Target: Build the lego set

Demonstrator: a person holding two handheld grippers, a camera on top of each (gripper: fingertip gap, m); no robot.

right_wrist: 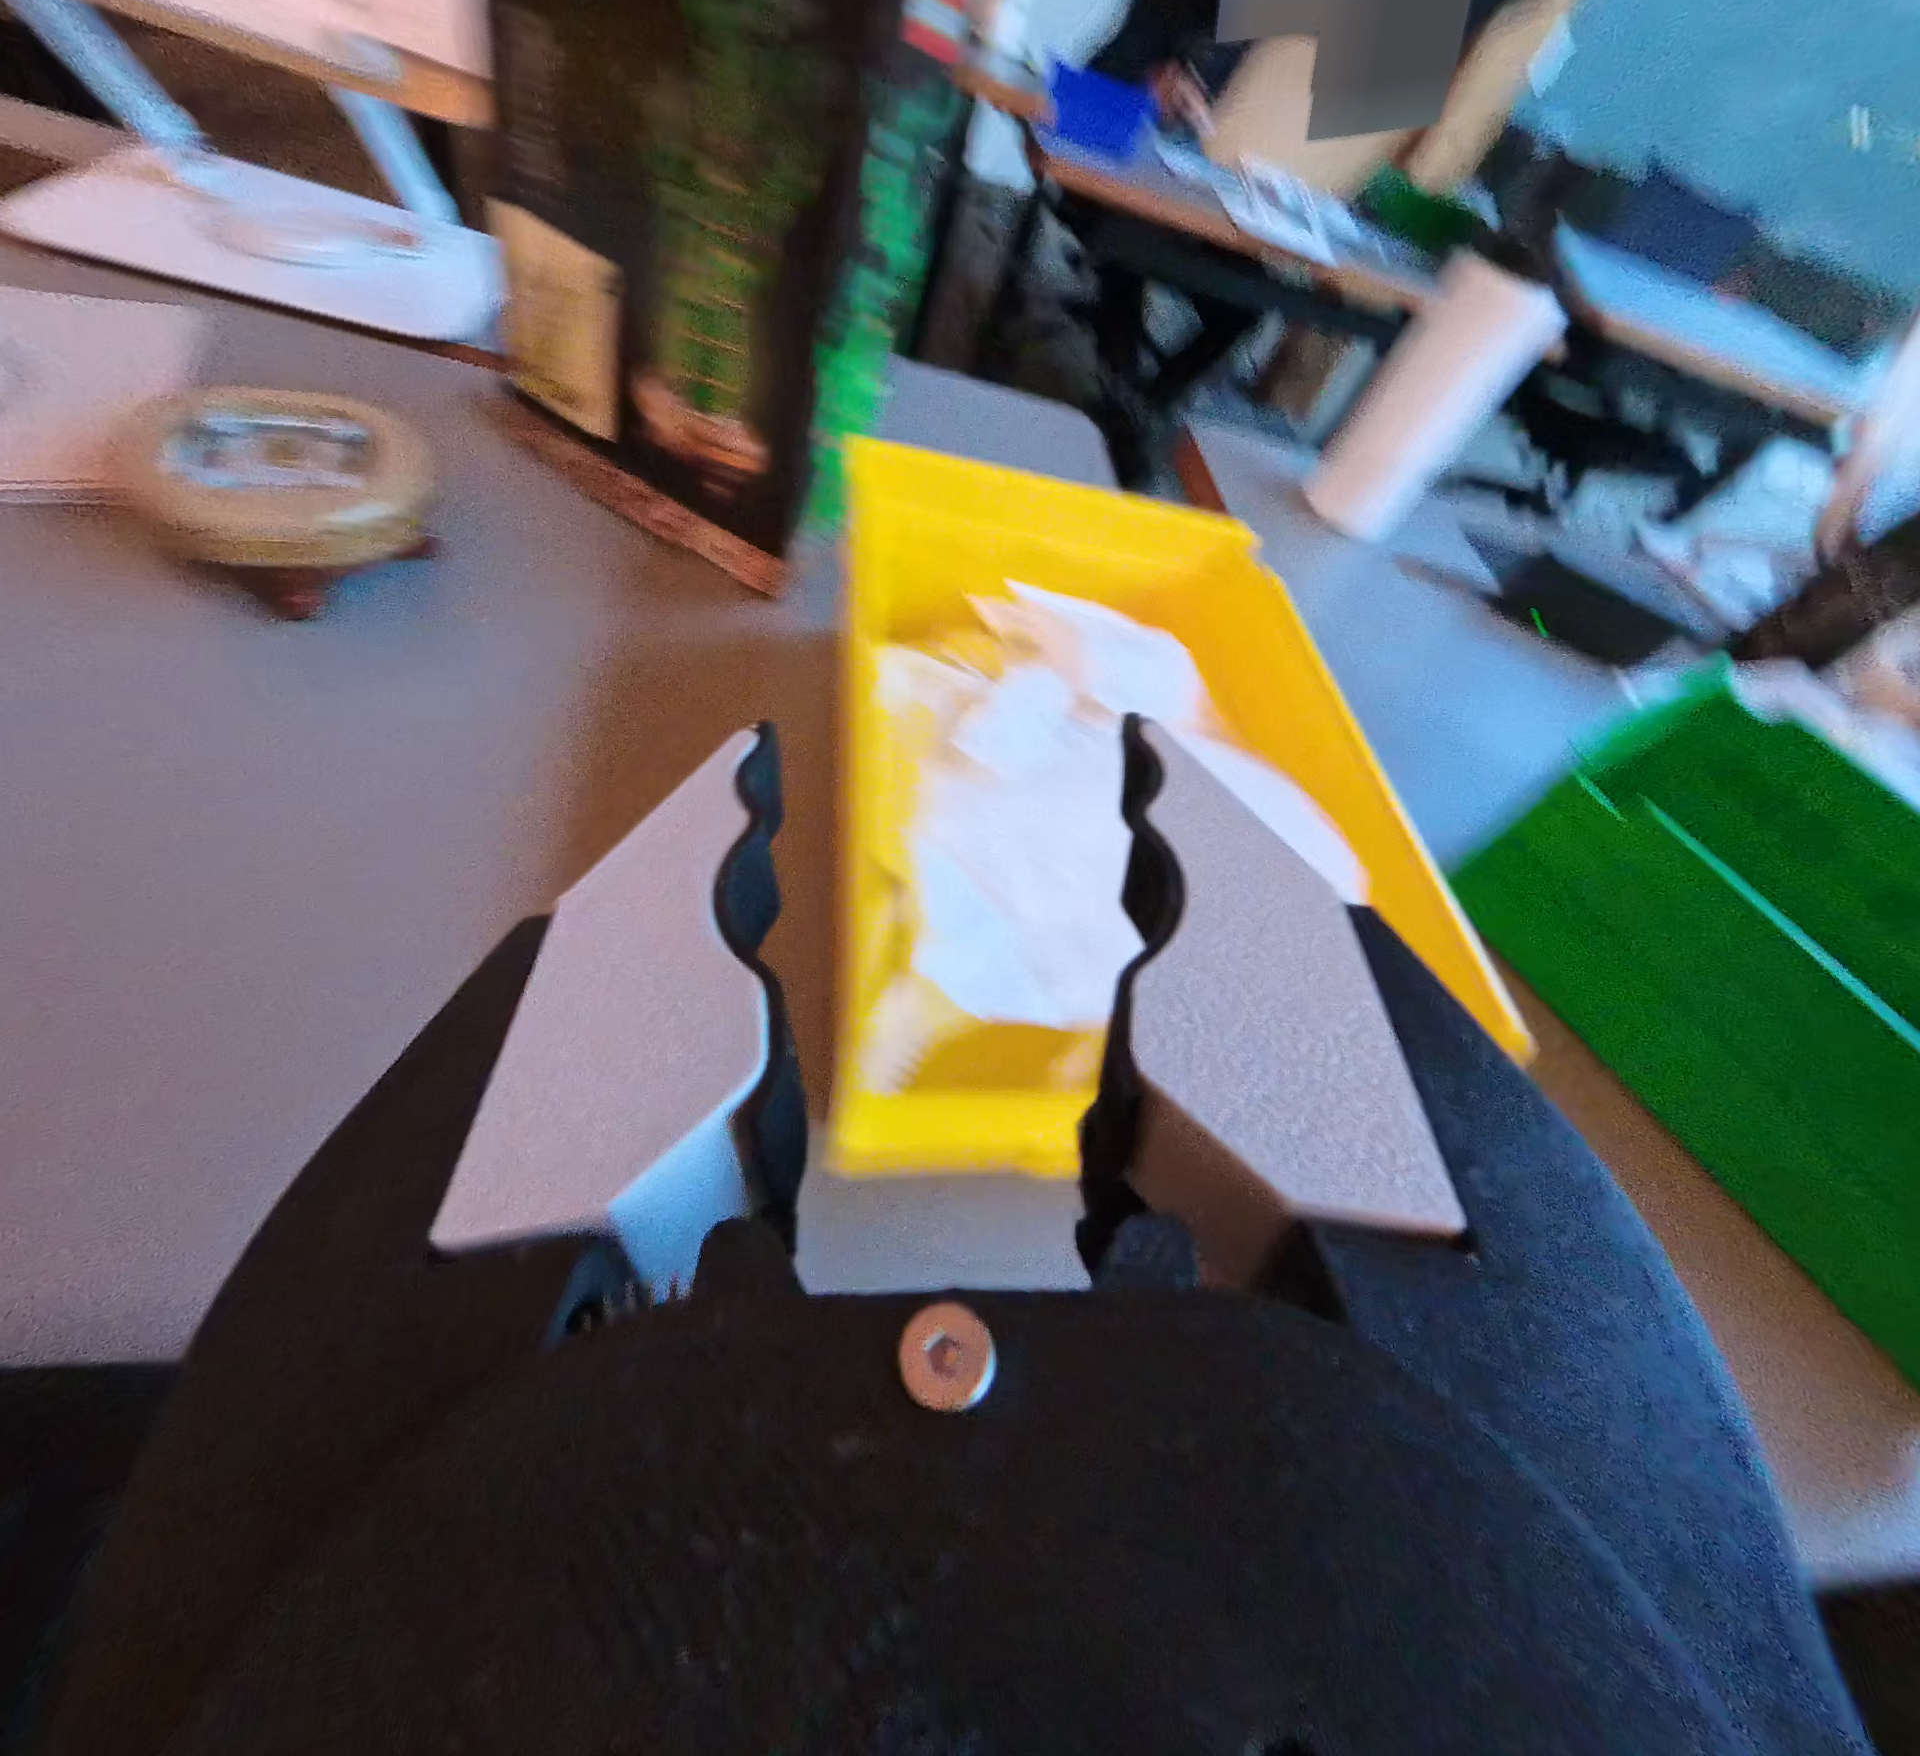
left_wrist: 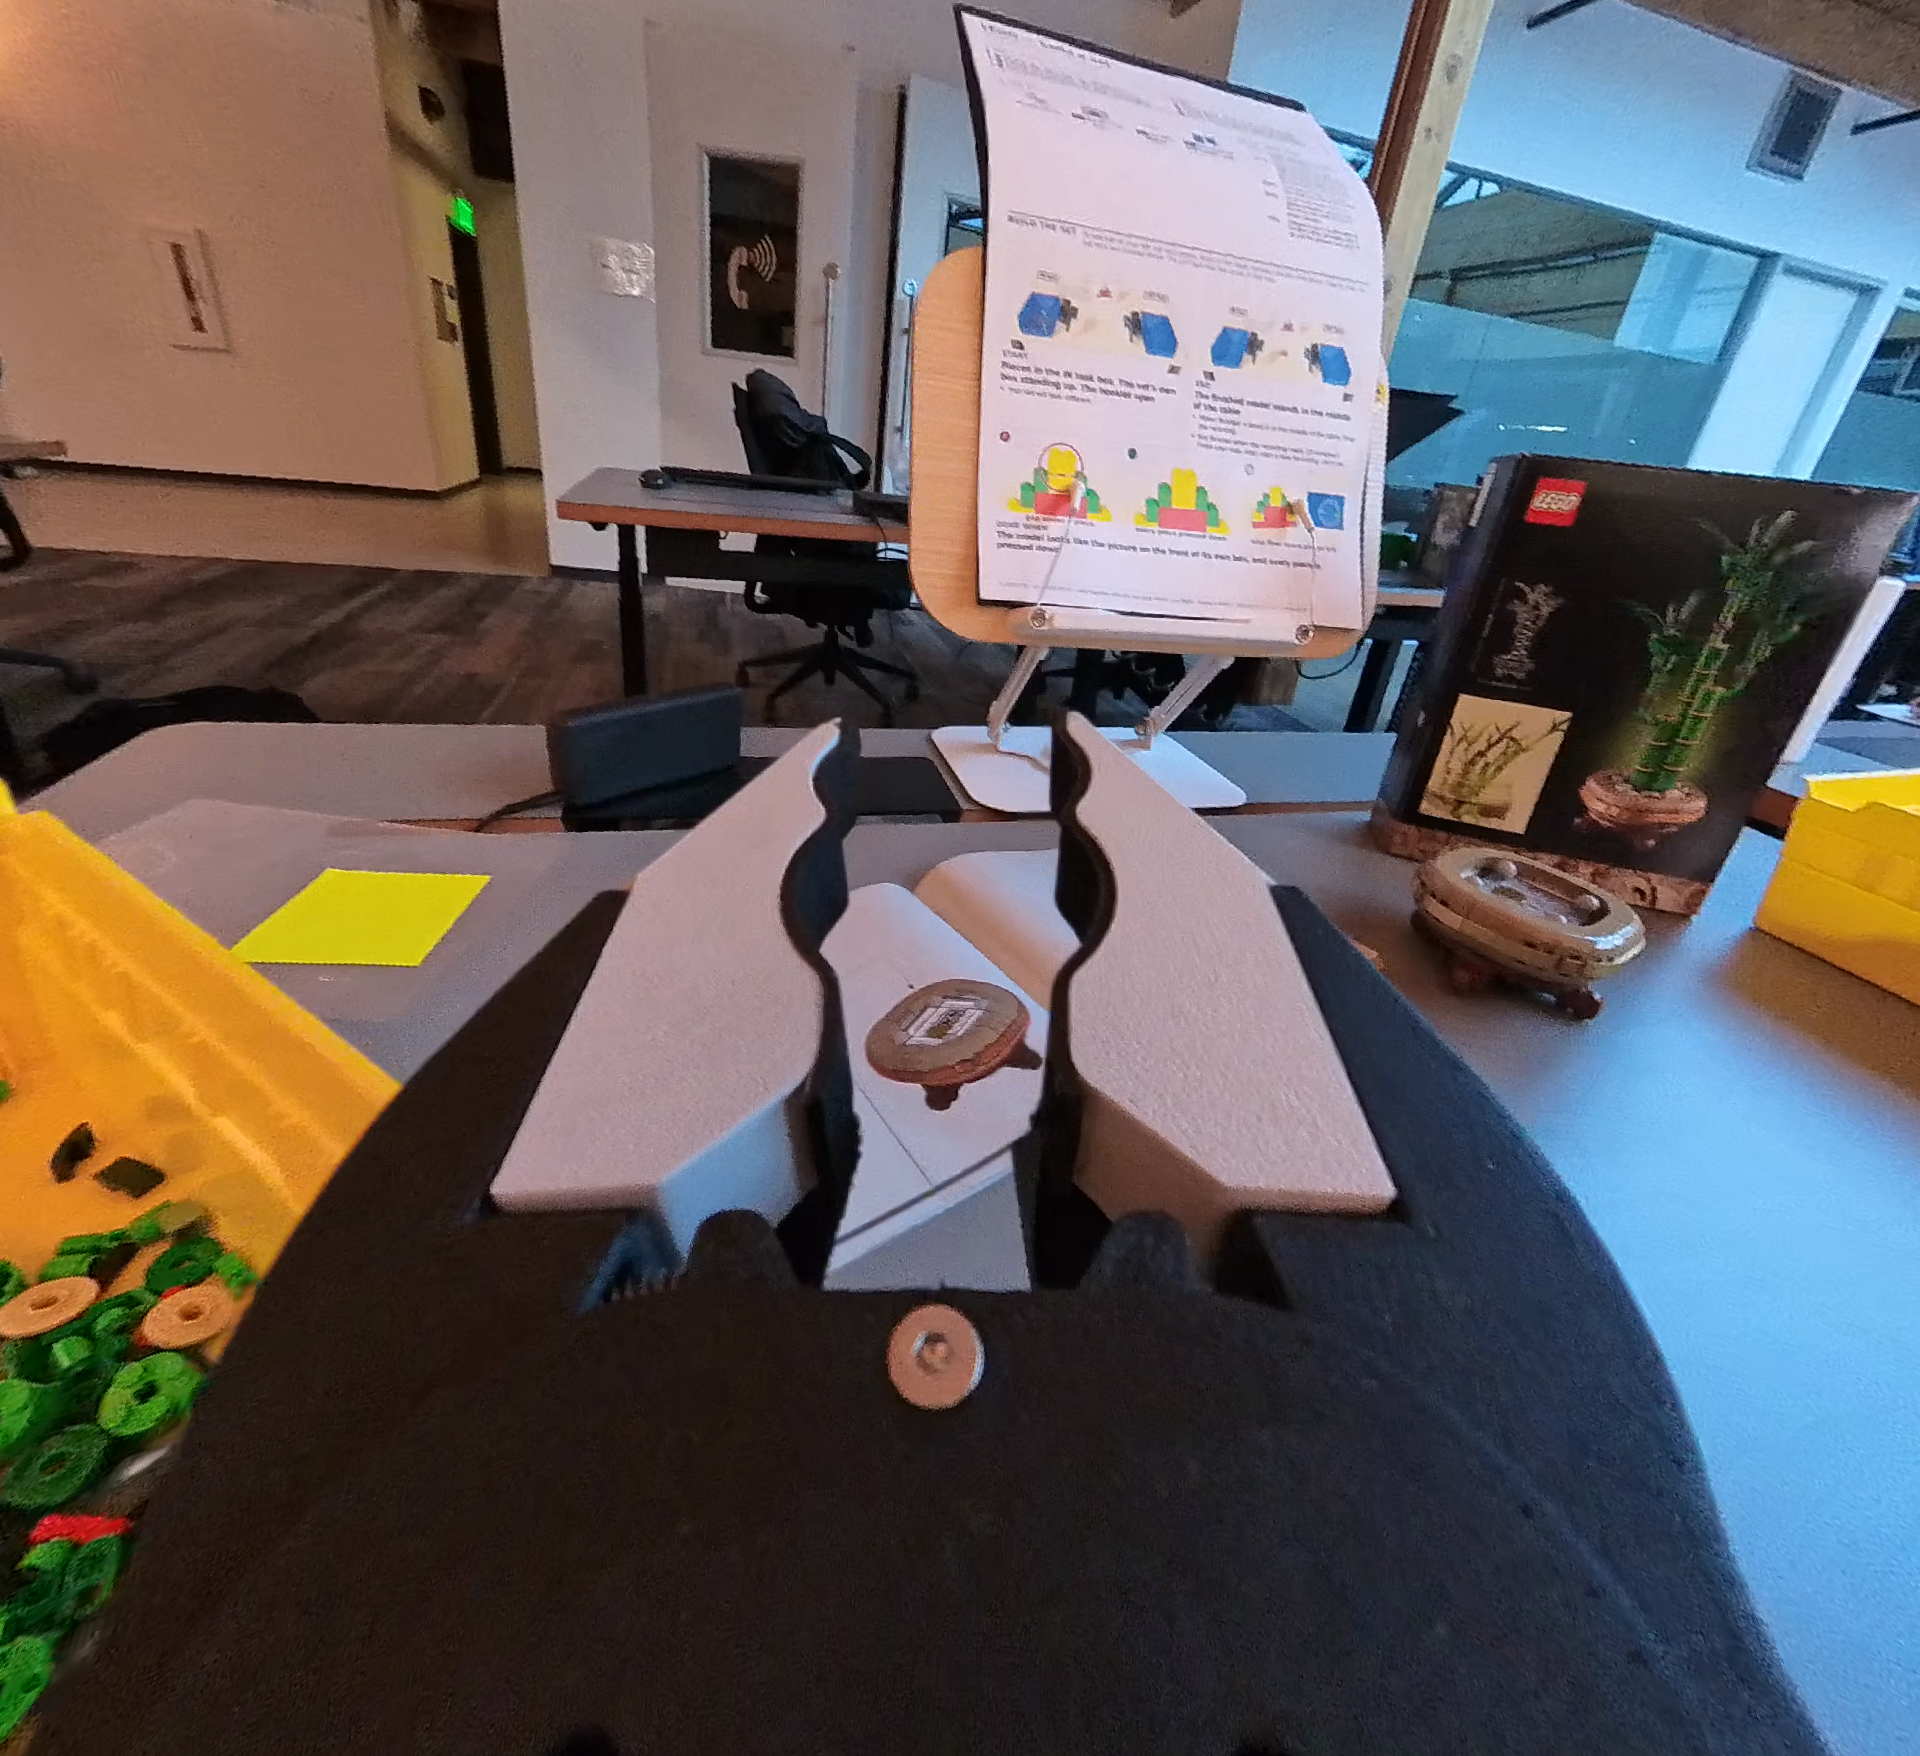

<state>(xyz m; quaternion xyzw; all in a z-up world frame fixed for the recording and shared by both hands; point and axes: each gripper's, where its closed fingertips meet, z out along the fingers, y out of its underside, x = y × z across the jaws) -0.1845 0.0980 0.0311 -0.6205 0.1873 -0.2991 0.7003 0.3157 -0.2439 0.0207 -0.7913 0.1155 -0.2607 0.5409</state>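
Resting on the table, the rigid, light pot base (left_wrist: 1527, 917) is best gripped at its rim; both claws are parted, empty.

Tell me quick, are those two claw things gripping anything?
Left hand-held gripper: open, holding nothing.
Right hand-held gripper: open, holding nothing.

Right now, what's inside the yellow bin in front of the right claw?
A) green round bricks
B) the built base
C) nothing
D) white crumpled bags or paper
D: in the right wrist view the yellow bin ahead of the right claw holds white crumpled bags or paper; blur hides which, and the built base stands apart on the table.
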